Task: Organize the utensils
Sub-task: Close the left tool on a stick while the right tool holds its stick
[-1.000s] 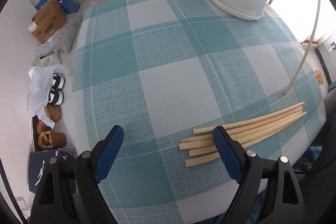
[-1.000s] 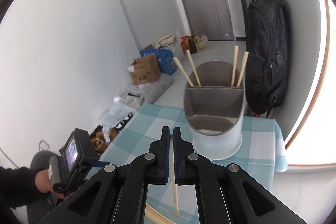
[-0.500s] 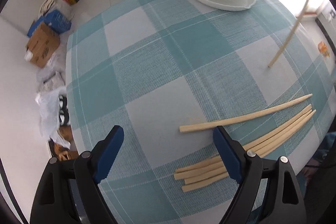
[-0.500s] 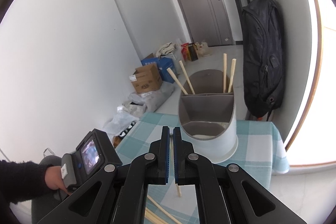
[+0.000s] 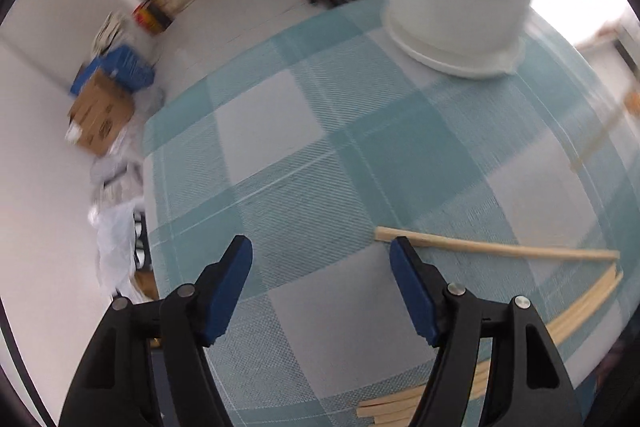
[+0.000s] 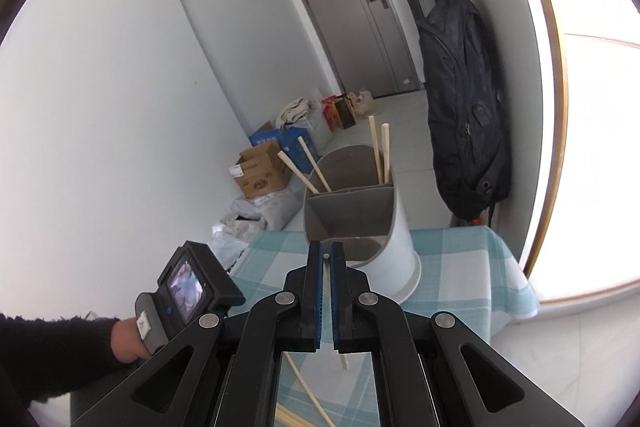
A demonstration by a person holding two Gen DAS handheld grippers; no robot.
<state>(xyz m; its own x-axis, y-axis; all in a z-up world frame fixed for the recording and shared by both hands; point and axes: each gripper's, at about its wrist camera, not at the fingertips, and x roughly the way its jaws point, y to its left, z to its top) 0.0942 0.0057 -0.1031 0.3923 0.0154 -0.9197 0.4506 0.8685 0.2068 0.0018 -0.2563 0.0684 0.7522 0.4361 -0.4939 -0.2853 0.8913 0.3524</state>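
Four chopsticks point(image 6: 378, 149) upright in rear compartment of white holder point(image 6: 394, 251) on checked tablecloth point(image 5: 280, 155). Right gripper point(image 6: 327, 259) clenched on one chopstick point(image 6: 343, 361), near holder. Left gripper point(image 5: 320, 251) jaws apart, just been narrowing, nothing between; single chopstick point(image 5: 496, 249) beside right pad, loose bundle point(image 5: 576, 311) nearer table edge.

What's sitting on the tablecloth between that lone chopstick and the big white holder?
Nothing: in the left wrist view, only bare checked tablecloth stretches between the lone chopstick and the white holder.
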